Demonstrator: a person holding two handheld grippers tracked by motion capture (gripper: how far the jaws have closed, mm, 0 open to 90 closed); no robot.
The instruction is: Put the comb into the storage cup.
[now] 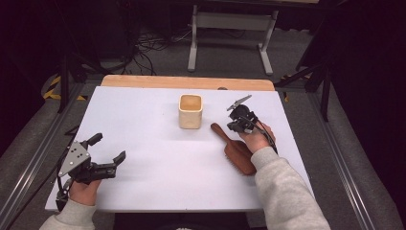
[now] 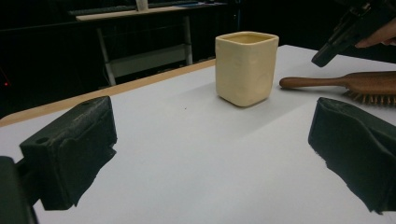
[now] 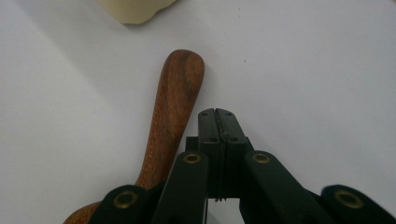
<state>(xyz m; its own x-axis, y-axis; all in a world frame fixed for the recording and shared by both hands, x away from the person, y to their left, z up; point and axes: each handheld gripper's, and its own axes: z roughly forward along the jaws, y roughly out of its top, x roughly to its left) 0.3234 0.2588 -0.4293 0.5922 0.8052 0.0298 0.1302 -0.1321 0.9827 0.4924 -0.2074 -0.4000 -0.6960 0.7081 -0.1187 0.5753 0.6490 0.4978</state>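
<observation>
A wooden hairbrush (image 1: 237,149) lies bristles-down on the white table, its handle (image 3: 176,100) pointing toward a cream square cup (image 1: 190,111). My right gripper (image 3: 216,116) hovers just right of the handle, jaws pressed together with nothing between them; in the high view the right gripper (image 1: 238,122) sits over the handle's far end. My left gripper (image 1: 109,148) rests at the table's front left, its jaws spread wide and empty. From the left gripper view the cup (image 2: 245,67) stands ahead, the brush (image 2: 350,84) to its right, and the right gripper (image 2: 345,32) hangs above the brush.
The white table (image 1: 143,163) has a wooden strip (image 1: 186,82) along its far edge. Beyond it stands a grey metal stand (image 1: 230,33) on a floor with cables. Metal rails run along both sides of the table.
</observation>
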